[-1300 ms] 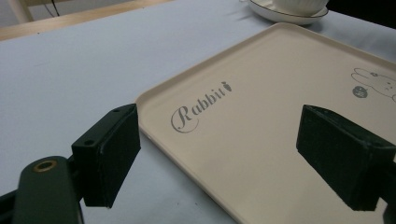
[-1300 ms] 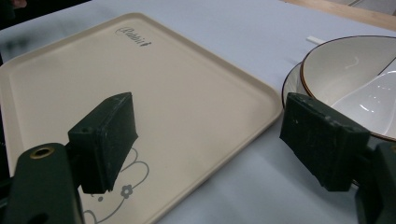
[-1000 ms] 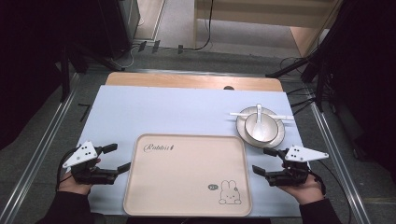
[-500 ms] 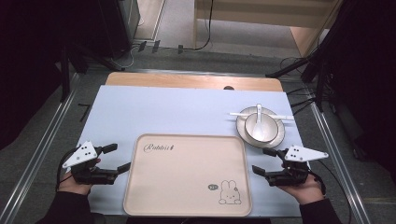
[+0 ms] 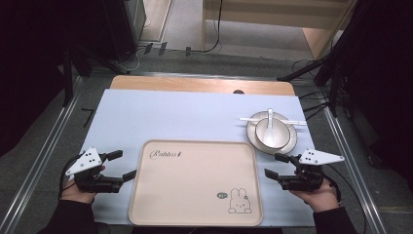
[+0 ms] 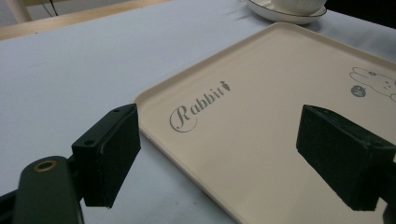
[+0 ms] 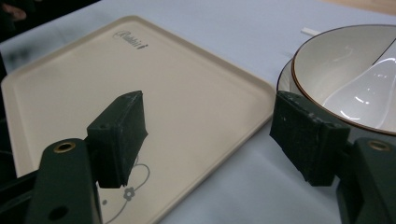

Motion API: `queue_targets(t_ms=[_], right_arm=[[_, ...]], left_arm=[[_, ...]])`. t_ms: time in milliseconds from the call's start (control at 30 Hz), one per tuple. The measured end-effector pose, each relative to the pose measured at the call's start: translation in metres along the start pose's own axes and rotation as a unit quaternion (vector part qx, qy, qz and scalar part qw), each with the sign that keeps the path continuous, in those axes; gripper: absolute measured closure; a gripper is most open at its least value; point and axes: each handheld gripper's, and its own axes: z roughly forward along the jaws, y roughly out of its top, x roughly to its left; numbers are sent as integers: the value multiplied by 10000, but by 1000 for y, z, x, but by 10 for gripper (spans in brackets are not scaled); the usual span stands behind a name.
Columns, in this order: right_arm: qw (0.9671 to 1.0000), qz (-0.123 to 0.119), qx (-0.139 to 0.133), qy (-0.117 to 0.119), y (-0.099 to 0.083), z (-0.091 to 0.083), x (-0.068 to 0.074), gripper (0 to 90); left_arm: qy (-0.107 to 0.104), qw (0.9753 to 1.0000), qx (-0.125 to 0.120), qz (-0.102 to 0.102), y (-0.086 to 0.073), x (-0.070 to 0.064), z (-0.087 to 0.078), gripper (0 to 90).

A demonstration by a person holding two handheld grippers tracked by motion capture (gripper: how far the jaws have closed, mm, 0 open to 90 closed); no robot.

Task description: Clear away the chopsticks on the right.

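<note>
Beige tray [image 5: 195, 183] sat between both wide-spread grippers [image 5: 117, 165] [image 5: 277, 165]; a careless right reach could've knocked the bowl [image 5: 271, 131] off its plate [image 5: 253, 134].

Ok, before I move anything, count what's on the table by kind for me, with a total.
Tray: 1
Plate: 1
Bowl: 1, on the plate
Spoon: 1, in the bowl
White stick: 1, lying across behind the bowl; I cannot tell what it is
Total: 5
</note>
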Motion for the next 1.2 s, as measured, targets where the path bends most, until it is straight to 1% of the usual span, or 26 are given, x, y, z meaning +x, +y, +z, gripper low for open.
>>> queue_targets(t_ms=[33,67,100,200,233,267,333,367,433,500,567,600,633,733,800,967,1000,1033,1100,1200], right_arm=[[10000,70,-24,33,1,0,-3,274],[9999,124,-25,-3,2,0,-5,274],[9998,148,-30,-98,3,-1,-6,275],[9989,158,-134,-419,9,-4,-11,285],[9989,158,-134,-419,9,-4,-11,285],[9983,162,-167,-529,14,-4,-14,290],[9982,162,-190,-553,17,-4,-15,304],[9978,156,-214,-601,19,-5,-15,317],[9965,92,-259,-788,25,-6,-17,346],[9960,88,-254,-851,29,-4,-20,347],[9956,180,-230,-894,33,-2,-24,346],[9953,176,-232,-924,34,-1,-27,345],[9949,228,-226,-956,35,-1,-29,346],[9935,264,-254,-1073,39,0,-36,347],[9927,289,-272,-1143,41,0,-43,347],[9909,490,-281,-1219,47,0,-58,361],[9903,513,-270,-1265,48,0,-62,379],[9891,469,-244,-1378,49,0,-66,384],[9874,453,-248,-1494,51,0,-74,398],[9849,578,-328,-1599,52,-1,-85,431]], left_arm=[[0,10000,0,9,0,0,0,142],[5,10000,0,9,0,0,0,142],[8,10000,2,8,0,0,0,142],[15,10000,-9,6,0,0,0,142],[19,10000,-6,1,0,0,0,142],[27,10000,-15,2,0,0,0,142],[29,10000,-9,10,0,-1,0,142],[30,10000,-6,7,0,-1,-1,142],[39,10000,-5,-4,0,-1,-1,142],[45,10000,-6,1,0,-1,-1,142],[36,10000,-15,-5,0,-1,-1,142],[38,10000,-13,-2,0,-1,-1,142],[33,10000,-12,-1,0,-1,-1,142],[54,10000,23,0,0,-1,-1,142],[62,10000,2,2,-1,0,-1,142],[56,10000,-8,3,-1,-1,-2,142],[49,10000,-7,3,-1,-1,-2,142],[33,10000,-5,0,-1,0,-2,142],[34,10000,9,-1,-1,0,-1,142],[23,10000,21,2,-2,0,-1,142]])
